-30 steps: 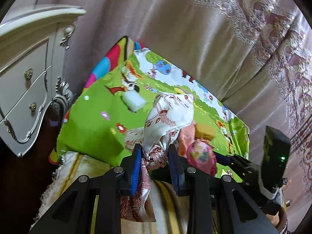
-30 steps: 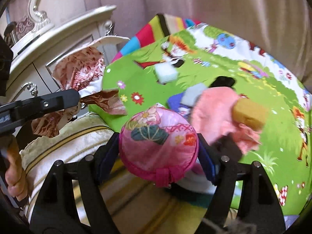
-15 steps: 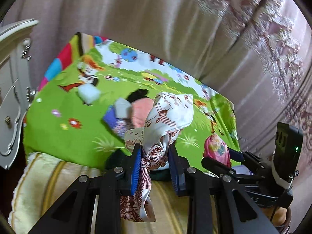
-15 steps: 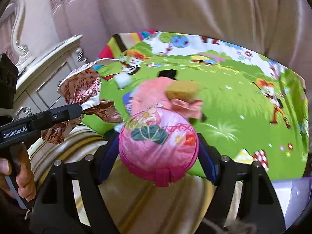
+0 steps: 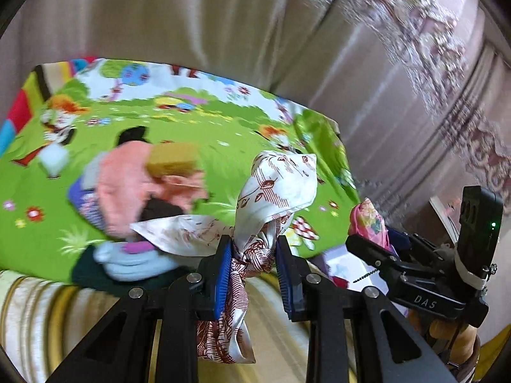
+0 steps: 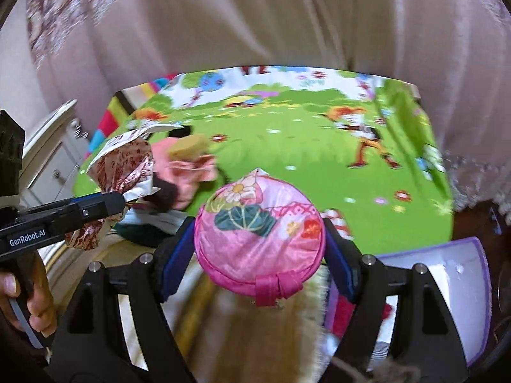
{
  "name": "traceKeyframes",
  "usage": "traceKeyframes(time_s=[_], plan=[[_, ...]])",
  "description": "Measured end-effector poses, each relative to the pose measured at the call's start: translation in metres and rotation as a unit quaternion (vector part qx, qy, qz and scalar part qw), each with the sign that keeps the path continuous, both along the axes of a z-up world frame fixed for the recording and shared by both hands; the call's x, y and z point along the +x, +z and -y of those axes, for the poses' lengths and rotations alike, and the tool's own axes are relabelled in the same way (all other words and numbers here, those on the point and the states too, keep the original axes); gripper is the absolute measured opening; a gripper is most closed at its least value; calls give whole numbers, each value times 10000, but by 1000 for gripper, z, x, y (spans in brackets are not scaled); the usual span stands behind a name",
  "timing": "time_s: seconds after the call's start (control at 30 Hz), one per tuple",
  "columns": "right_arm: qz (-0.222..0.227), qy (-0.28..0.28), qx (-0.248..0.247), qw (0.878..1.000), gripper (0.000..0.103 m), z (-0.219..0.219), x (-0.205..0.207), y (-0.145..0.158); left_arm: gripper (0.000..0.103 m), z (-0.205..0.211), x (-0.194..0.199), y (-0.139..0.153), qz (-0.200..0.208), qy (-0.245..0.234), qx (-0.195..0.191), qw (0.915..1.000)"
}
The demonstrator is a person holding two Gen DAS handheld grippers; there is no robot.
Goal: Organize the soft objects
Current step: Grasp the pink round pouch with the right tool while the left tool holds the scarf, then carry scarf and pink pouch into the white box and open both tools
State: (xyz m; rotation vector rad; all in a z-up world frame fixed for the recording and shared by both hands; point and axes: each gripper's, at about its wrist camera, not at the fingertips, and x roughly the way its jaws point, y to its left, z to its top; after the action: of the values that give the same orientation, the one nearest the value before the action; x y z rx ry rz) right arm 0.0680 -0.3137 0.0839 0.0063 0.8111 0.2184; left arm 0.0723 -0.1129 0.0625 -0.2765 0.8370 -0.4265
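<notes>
The pink floral pouch (image 6: 259, 236) sits clamped between the right gripper (image 6: 259, 249) pads, its round face upward, just near-left of the open purple box (image 6: 460, 274), which is nearest this hand. Left of it, the left gripper (image 5: 252, 268) pinches the white-and-red scarf (image 5: 274, 191), hanging lengthwise over the green play mat (image 6: 303, 146), nearer the pink pile (image 5: 127, 185).

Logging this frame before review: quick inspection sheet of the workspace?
Surface: green cartoon-print mat over a striped cream blanket.
Job's things: patterned scarf; pink floral pouch.
Clutter: blurred pile of pink cloth, yellow sponge, dark items.
Grippers: left gripper shut on scarf; right gripper shut on pouch.
Cables: nothing seen.
Surroundings: curtains, white dresser, purple-edged box.
</notes>
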Motion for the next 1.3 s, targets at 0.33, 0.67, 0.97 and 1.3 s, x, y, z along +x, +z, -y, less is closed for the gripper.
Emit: traceKeyframes(time_s=[0.33,0.67,0.97,1.3], plan=[[80,-1358,-443,9897,78,116,-29,-2,28,102,1,4,-25,-1027,136,9946],[163,-2091,-601,9759,79,177,-54,-1,28,185,4,-1,-50,-1699,321,9849],[90,-2425,-636,9680,80,201,-56,-8,28,240,15,-5,-60,-2159,407,9755],[9,-2588,-654,9637,85,216,-58,-14,42,292,24,-20,-156,-2634,629,9625]])
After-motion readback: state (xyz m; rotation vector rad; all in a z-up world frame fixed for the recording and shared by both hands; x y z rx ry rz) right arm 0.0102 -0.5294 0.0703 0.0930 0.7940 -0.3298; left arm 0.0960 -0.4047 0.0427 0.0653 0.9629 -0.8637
